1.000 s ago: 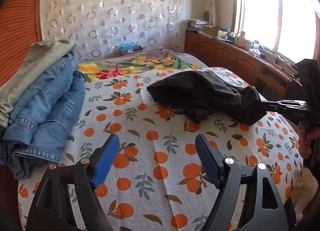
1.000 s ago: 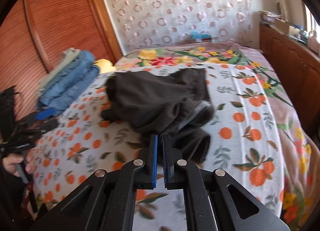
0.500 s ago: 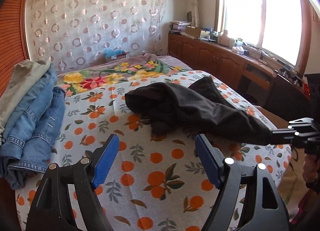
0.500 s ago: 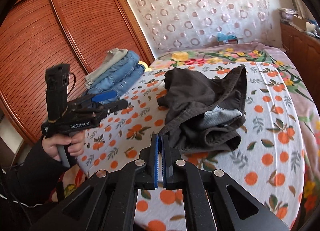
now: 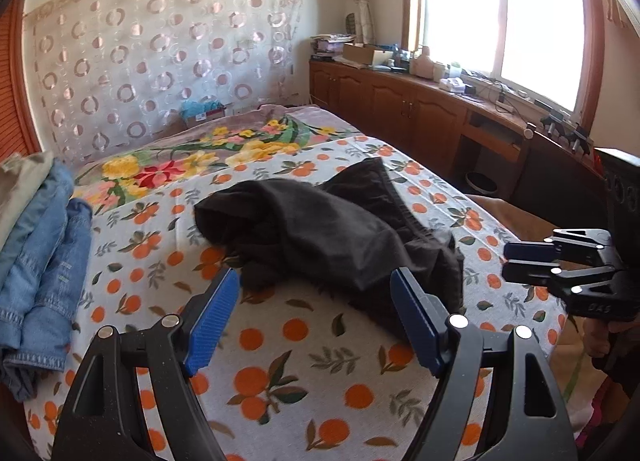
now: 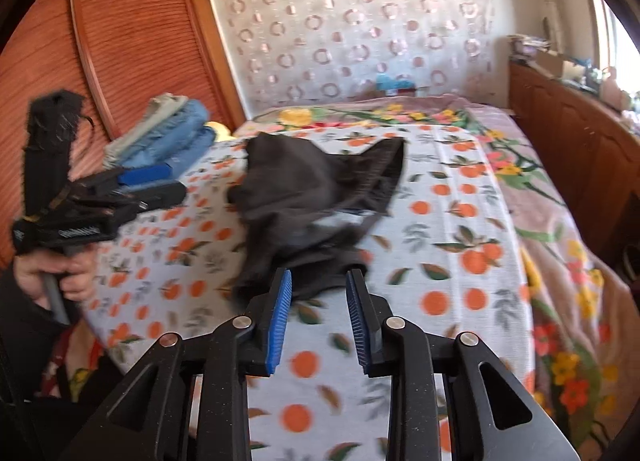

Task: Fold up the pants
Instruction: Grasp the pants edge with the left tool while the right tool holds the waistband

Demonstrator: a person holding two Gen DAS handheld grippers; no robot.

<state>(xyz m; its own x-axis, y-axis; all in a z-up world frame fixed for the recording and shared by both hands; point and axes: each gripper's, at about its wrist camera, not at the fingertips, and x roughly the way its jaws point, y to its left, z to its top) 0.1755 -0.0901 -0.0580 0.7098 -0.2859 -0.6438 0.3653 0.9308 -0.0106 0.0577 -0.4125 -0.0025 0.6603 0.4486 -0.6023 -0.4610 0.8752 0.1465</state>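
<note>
Black pants [image 5: 332, 237] crumpled mid-frame on the orange-print bed [image 5: 280, 349], left tool [image 5: 316, 321] spread wide at bottom, empty, right tool [image 6: 319, 321] parted, empty, near the pants' edge, jeans [image 5: 44, 273] stacked far left

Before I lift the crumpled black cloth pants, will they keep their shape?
Probably not: the crumpled black cloth pants lie in soft folds, so they should droop. They look light. The orange-print bedsheet may drag slightly.
</note>
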